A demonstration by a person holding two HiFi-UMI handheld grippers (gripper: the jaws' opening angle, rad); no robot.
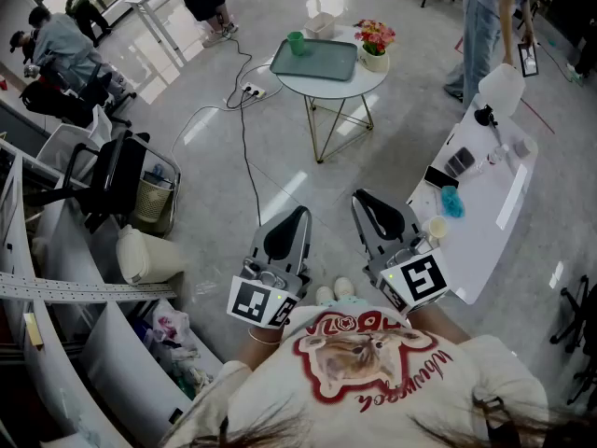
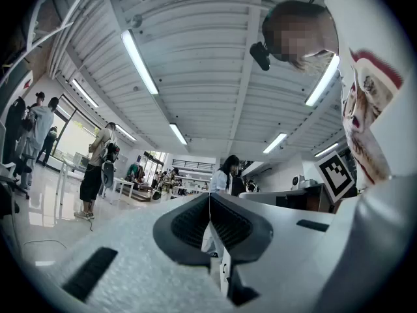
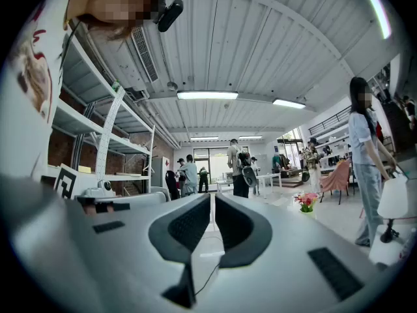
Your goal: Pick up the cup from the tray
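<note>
A green cup (image 1: 296,42) stands upright on the far left corner of a grey-green tray (image 1: 322,63), which lies on a small round white table (image 1: 364,80) well ahead of me. Both grippers are held close to my chest, far short of the table. My left gripper (image 1: 300,211) points toward the table, and in its own view (image 2: 210,197) the dark pads meet with nothing between them. My right gripper (image 1: 358,196) sits beside it; its jaws (image 3: 213,197) stand shut and empty. Neither gripper view shows the cup.
A flower pot (image 1: 375,45) and a white box (image 1: 320,24) share the round table. A power strip (image 1: 252,90) and a cable (image 1: 244,147) lie on the floor before it. At the right is a long white desk (image 1: 504,203), at the left a black chair (image 1: 112,171). People stand beyond.
</note>
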